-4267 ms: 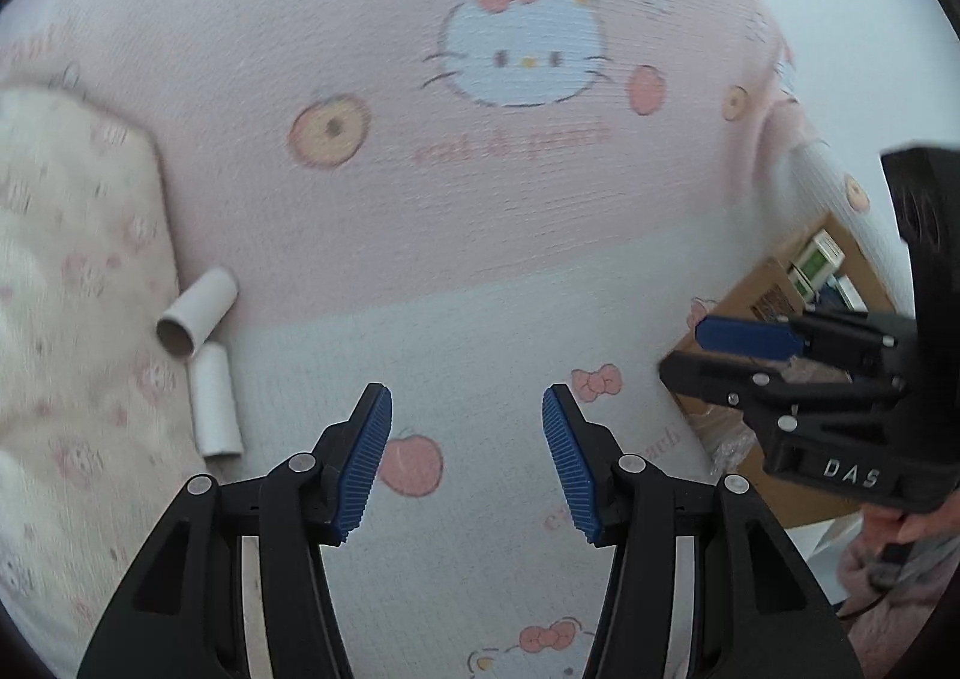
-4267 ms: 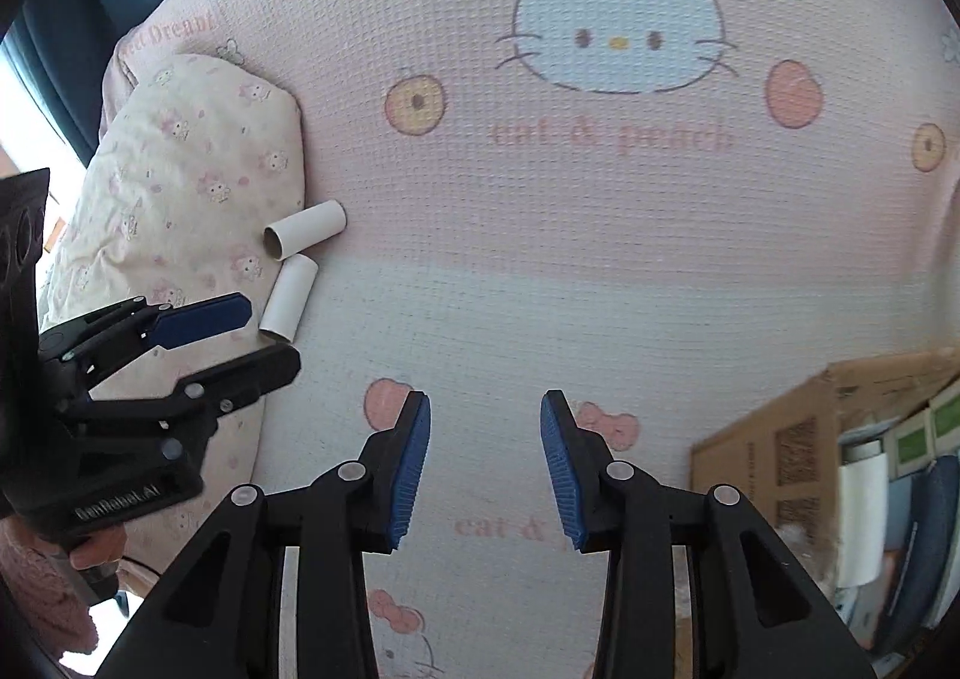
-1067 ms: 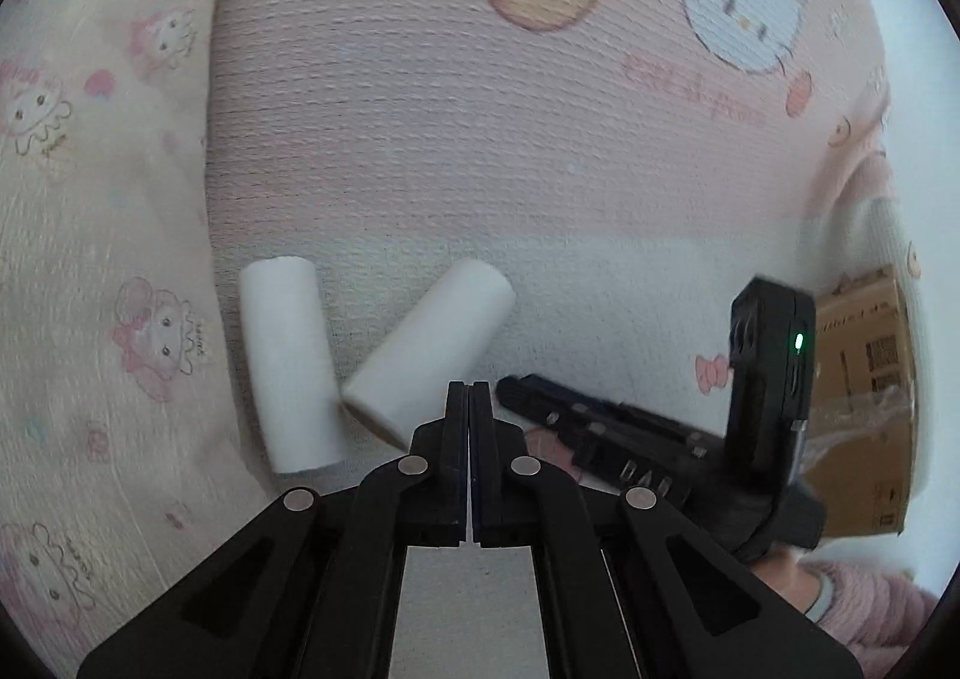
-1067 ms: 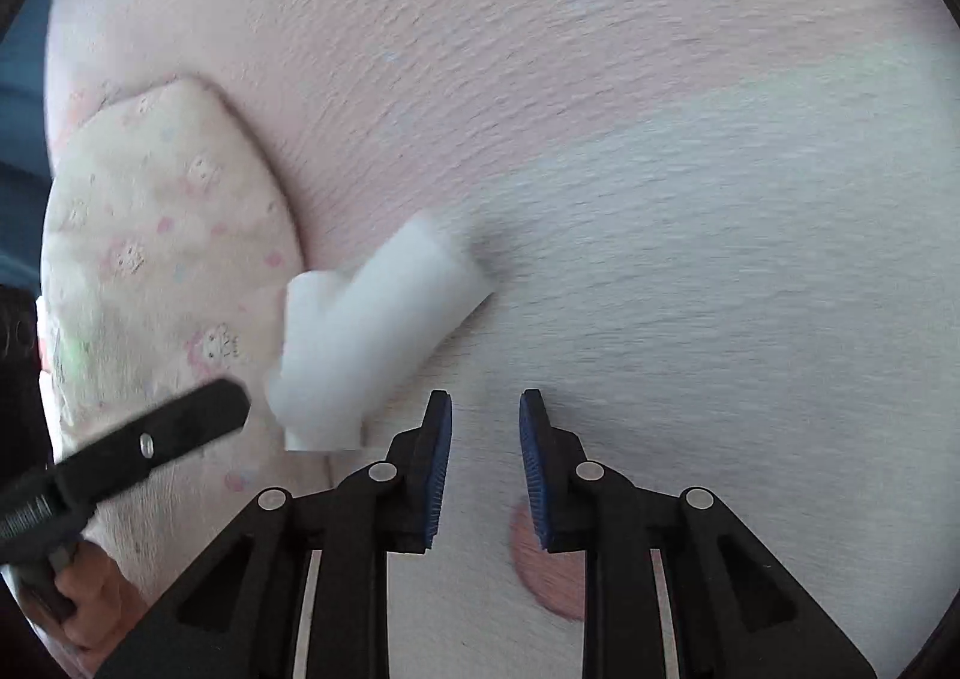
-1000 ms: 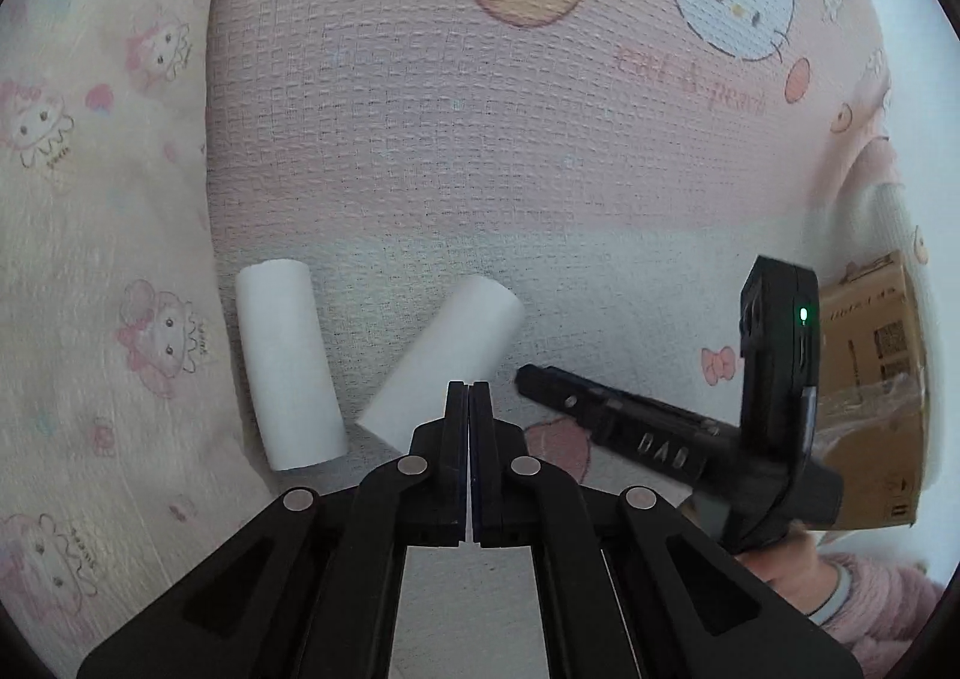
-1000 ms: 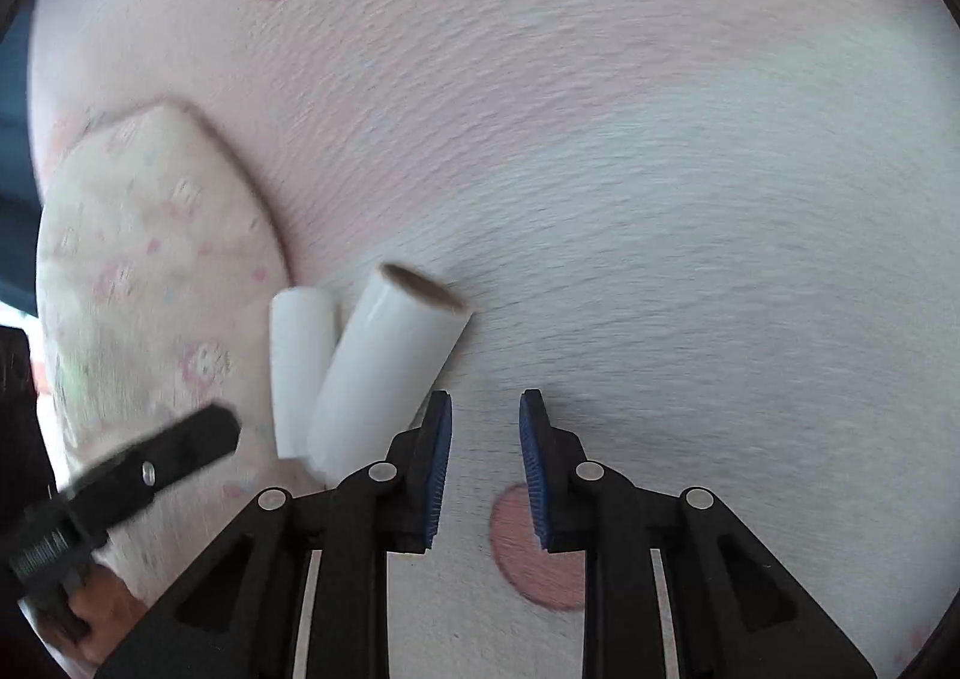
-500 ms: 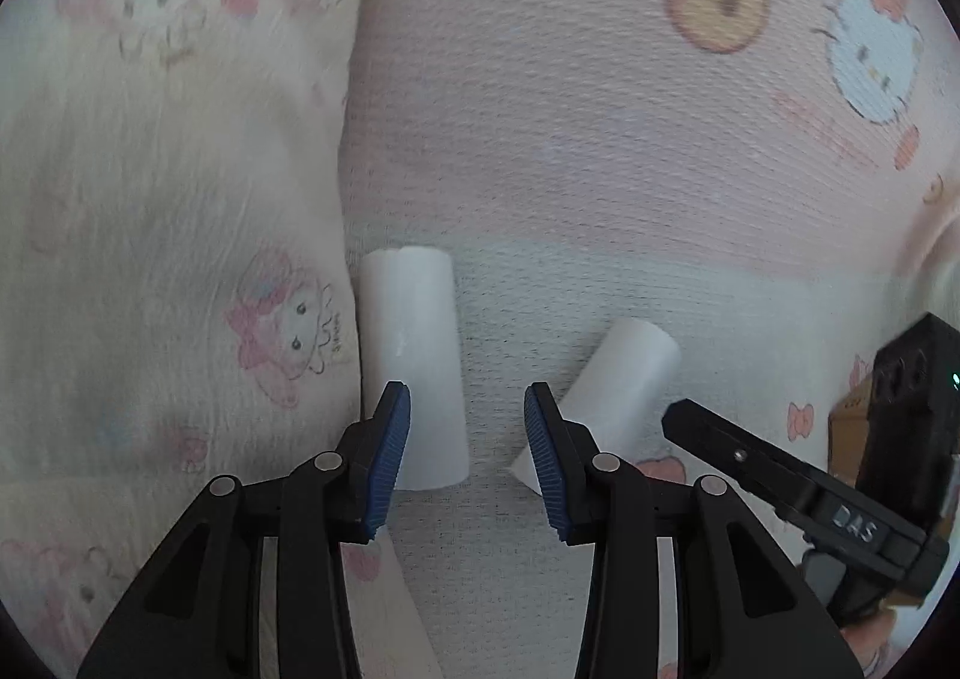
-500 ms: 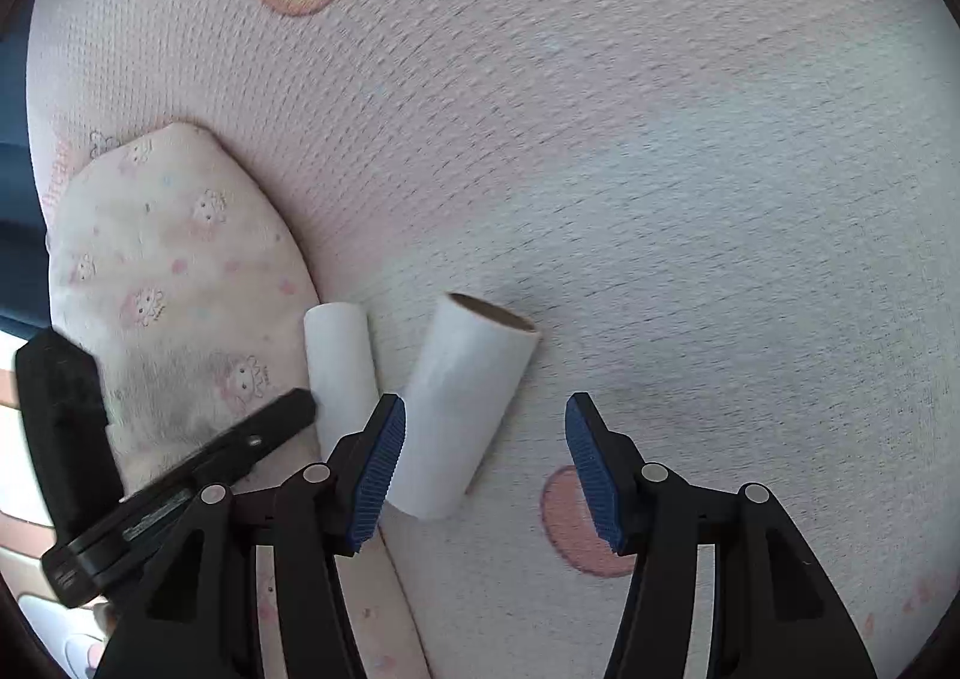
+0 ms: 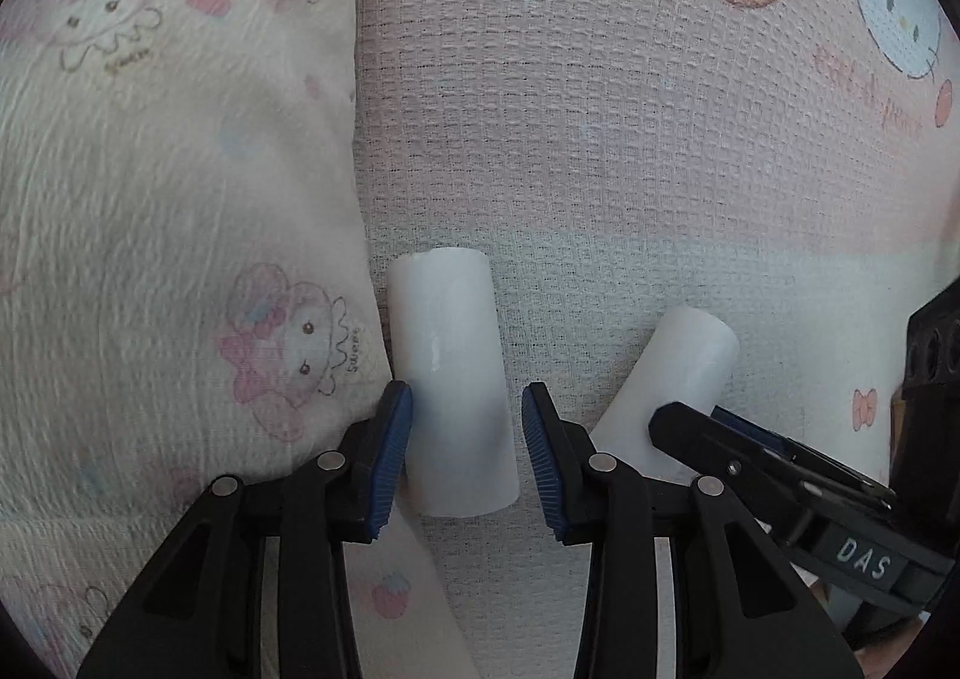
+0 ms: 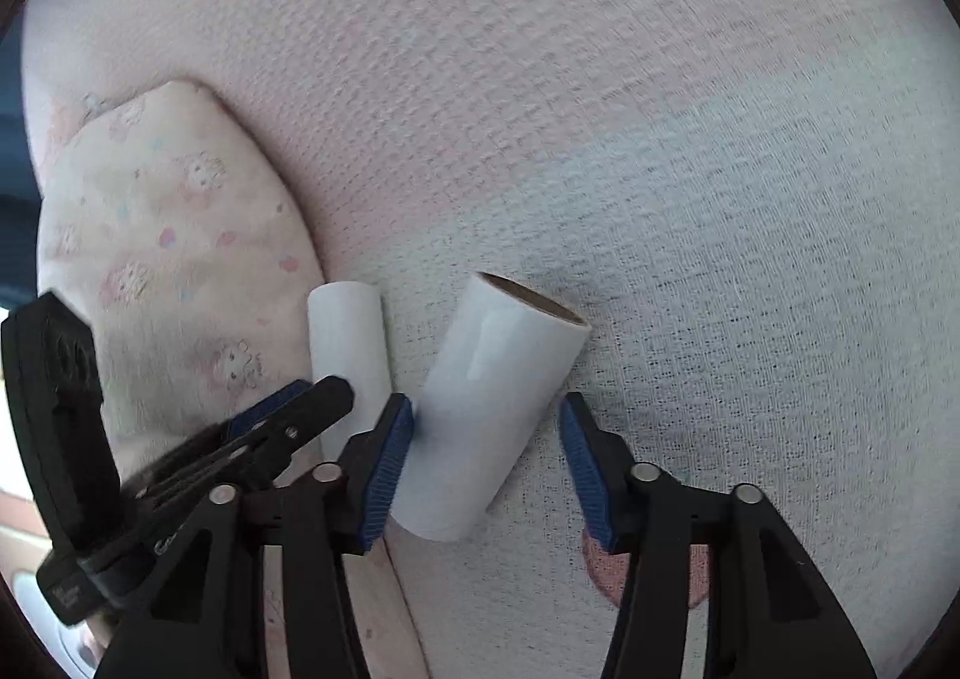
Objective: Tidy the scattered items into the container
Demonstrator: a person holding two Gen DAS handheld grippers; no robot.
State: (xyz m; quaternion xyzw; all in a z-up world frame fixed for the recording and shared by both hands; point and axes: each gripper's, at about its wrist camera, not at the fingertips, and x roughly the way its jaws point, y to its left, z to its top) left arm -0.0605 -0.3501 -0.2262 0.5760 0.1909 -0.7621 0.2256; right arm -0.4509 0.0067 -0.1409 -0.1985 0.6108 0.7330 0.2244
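Note:
Two white paper tubes lie on a pink cartoon-print blanket (image 9: 600,138). The left tube (image 9: 447,379) lies lengthwise between the blue pads of my left gripper (image 9: 465,403), which points steeply down. Its jaws are closing; the left pad is at the tube's edge and a gap shows at the right pad. The right tube (image 10: 498,397), its brown open end pointing away, lies slanted between the pads of my right gripper (image 10: 486,409). Those jaws are closing too, with a gap at the right pad. Each view also shows the other tube (image 9: 672,373) (image 10: 348,343) and the other gripper (image 9: 696,424) (image 10: 306,397).
A cream printed pillow (image 9: 180,259) presses against the left tube's left side, also seen as the pillow (image 10: 168,259) in the right wrist view. A sliver of a cardboard box (image 9: 895,421) shows at the far right behind the right gripper.
Both grippers went from shut to open. The left one sank and shifted left over the left tube. The right one came around the right tube, and its jaws have since narrowed.

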